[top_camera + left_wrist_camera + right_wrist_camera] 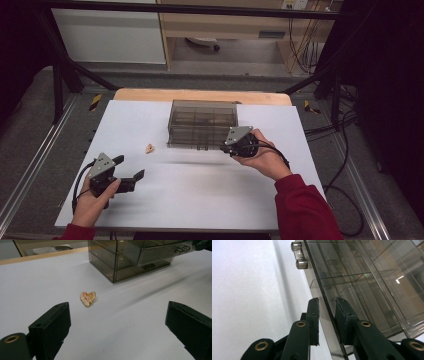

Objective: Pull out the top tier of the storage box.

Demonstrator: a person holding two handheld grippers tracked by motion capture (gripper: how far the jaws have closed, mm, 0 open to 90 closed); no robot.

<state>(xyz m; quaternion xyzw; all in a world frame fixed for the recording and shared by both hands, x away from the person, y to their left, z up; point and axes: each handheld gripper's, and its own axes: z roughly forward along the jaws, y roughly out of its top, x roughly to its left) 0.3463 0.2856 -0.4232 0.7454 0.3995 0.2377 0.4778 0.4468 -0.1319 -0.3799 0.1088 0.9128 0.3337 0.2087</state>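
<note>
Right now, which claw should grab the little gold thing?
Probably the left claw. It is open and pointing at the gold trinket, with bare table between them. The right claw is busy, pinching the drawer front of the clear box.

One smoky clear drawer box, one small gold trinket, two grippers, one table.

Open white table spreads around a small brooch; the smoky drawer box blocks the far centre.

No readable text or labels, distant wall plate perhaps too blurred
</note>
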